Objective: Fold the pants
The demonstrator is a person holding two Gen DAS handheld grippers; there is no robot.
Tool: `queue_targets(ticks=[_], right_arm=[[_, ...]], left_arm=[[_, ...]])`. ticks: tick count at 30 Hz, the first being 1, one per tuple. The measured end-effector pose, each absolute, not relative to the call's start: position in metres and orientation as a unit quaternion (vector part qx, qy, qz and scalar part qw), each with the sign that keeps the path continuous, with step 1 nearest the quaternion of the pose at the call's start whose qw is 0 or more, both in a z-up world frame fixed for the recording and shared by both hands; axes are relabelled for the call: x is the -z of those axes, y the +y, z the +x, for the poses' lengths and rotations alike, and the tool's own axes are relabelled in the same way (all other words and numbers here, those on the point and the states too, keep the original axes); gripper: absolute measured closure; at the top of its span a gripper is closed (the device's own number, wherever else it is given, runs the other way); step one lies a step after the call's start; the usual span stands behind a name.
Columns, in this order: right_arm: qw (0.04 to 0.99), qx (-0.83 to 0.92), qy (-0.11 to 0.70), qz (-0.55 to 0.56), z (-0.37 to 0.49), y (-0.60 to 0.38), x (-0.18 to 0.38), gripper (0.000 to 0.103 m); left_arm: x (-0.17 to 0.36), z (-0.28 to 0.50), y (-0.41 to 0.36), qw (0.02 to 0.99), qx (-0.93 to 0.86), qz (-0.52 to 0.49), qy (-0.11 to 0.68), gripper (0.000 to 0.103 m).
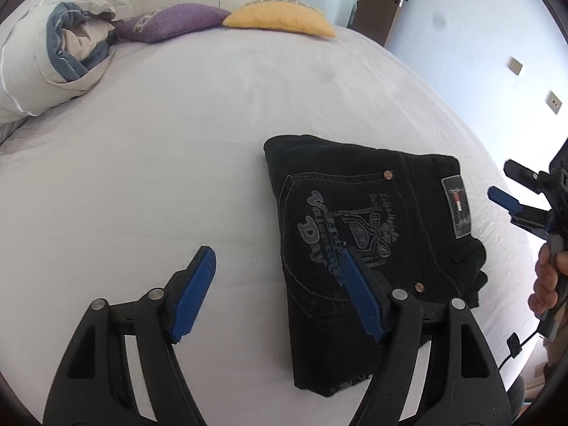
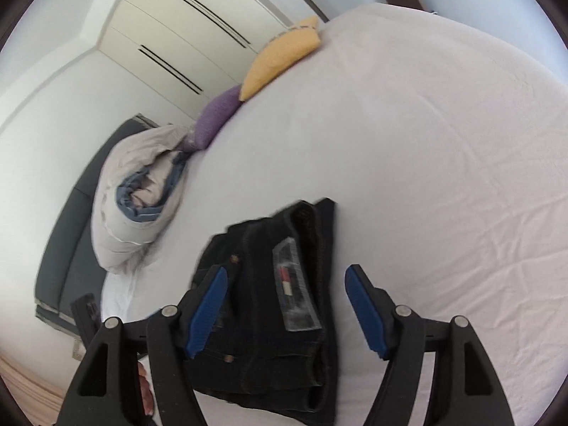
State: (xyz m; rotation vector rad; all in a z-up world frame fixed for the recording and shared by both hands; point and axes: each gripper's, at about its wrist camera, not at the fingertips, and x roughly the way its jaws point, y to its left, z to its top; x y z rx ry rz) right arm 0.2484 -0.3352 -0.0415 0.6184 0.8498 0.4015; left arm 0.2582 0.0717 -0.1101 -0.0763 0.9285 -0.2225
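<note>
Lying folded into a compact black bundle on the pale bed sheet, the pants sit just ahead of your left gripper, whose blue pads are spread wide and hold nothing; its right pad hangs over the printed back pocket, its left pad over bare sheet. Your right gripper is likewise spread wide and empty, its fingers straddling the waistband end of the bundle, where the grey brand patch shows between them. In the left wrist view that same gripper sits off to the right of the pants, apart from the fabric, with your hand on its handle. Beyond the pants, far ahead of your left gripper, a rolled grey-and-blue duvet, a purple cushion and a yellow cushion line the far edge of the bed, with cream wardrobe doors behind them. Nothing lies between either gripper and the pants.
</note>
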Motion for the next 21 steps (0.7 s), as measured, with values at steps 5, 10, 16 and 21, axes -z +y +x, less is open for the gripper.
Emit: queue_targets(ticks=[5, 10, 16, 21], right_arm=[[0.814, -0.219, 0.408, 0.352, 0.291, -0.313, 0.064, 0.027], [0.790, -0.157, 0.442, 0.395, 0.296, -0.337, 0.110, 0.042], [0.829, -0.073, 0.406, 0.378, 0.214, -0.384, 0.082, 0.017], [0.897, -0.048, 0.340, 0.280, 0.136, -0.367, 0.011, 0.016]], left_arm=[[0.072, 0.211, 0.084, 0.904, 0.105, -0.052, 0.412, 0.019], [0.033, 0.175, 0.110, 0.923, 0.082, -0.077, 0.368, 0.004], [-0.018, 0.142, 0.131, 0.947, 0.038, -0.056, 0.315, 0.000], [-0.084, 0.090, 0.118, 0.982, -0.020, 0.024, 0.189, 0.000]])
